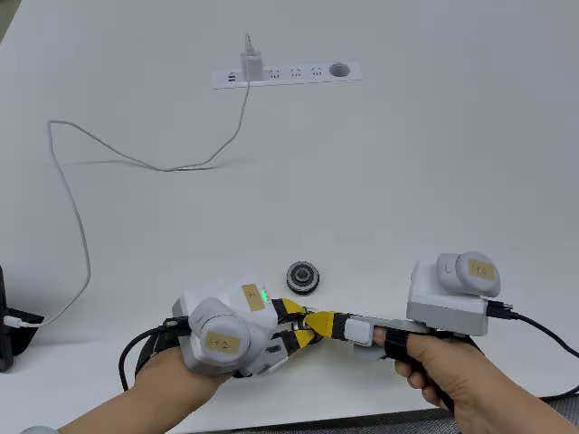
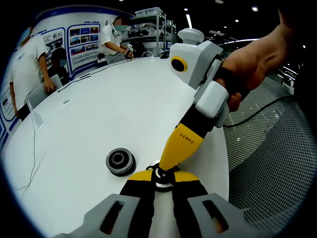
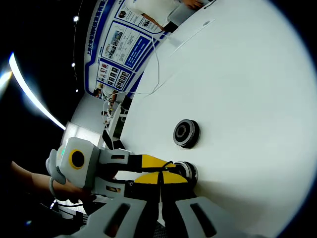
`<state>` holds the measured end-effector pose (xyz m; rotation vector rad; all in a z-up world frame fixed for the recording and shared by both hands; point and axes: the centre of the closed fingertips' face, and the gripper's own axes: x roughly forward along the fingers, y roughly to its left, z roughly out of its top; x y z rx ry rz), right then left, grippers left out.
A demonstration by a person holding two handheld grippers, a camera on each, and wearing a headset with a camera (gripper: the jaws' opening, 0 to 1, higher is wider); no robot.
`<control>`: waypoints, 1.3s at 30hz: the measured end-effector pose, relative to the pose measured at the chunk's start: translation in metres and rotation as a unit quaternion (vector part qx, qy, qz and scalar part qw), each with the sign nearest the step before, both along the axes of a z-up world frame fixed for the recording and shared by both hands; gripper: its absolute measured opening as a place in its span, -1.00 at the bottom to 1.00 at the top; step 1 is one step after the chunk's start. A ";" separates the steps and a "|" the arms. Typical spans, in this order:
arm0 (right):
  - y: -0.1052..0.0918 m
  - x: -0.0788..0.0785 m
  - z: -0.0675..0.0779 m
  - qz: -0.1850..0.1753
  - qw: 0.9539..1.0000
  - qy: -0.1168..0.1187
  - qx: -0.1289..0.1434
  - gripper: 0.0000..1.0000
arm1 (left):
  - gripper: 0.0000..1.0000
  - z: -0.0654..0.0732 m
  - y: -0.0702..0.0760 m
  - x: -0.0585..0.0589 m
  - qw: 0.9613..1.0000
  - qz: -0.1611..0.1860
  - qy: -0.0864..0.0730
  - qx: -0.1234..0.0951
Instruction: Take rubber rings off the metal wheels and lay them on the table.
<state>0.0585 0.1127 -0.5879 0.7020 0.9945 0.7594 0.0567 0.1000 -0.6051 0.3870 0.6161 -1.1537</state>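
A metal wheel with a black rubber ring sits between the yellow tips of my left gripper, which is shut on it just above the white table. My right gripper comes in from the opposite side, jaws closed, pinching the rim of that same wheel where the ring sits. In the head view the two grippers meet tip to tip, left gripper and right gripper, and hide the held wheel. A second wheel with its black ring on lies flat on the table just beyond them.
A white power strip with a plugged charger lies at the far side. Its white cable loops down the left to a black object at the table's left edge. The table's front edge runs just below the hands. People stand in the background.
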 end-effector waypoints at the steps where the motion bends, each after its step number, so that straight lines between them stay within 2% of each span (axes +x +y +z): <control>1: -0.001 0.000 0.000 -0.002 1.000 0.002 0.002 -0.98 | -0.75 0.000 0.000 0.000 1.000 0.000 0.000 0.000; 6: -0.014 0.003 -0.006 -0.025 1.000 0.006 -0.009 -0.98 | -0.75 0.000 0.000 0.000 1.000 0.000 0.000 -0.001; 11: -0.019 0.002 -0.009 -0.028 0.999 0.012 -0.015 -0.97 | -0.74 0.000 0.000 0.000 1.000 -0.001 0.003 -0.006; 18: -0.017 0.002 -0.011 -0.029 0.999 0.012 -0.018 -0.97 | -0.72 0.001 -0.002 -0.001 1.000 -0.004 0.003 -0.008; 23: -0.018 0.002 -0.012 -0.031 0.999 0.012 -0.020 -0.97 | -0.65 0.006 -0.003 -0.003 1.000 -0.008 -0.003 -0.017; 25: -0.018 0.003 -0.012 -0.032 0.999 0.011 -0.019 -0.97 | -0.64 0.006 -0.002 -0.003 1.000 -0.010 -0.004 -0.014; 39: -0.017 0.002 -0.011 -0.030 0.999 0.010 -0.016 -0.97 | -0.43 0.006 0.001 -0.001 1.000 -0.003 -0.010 -0.019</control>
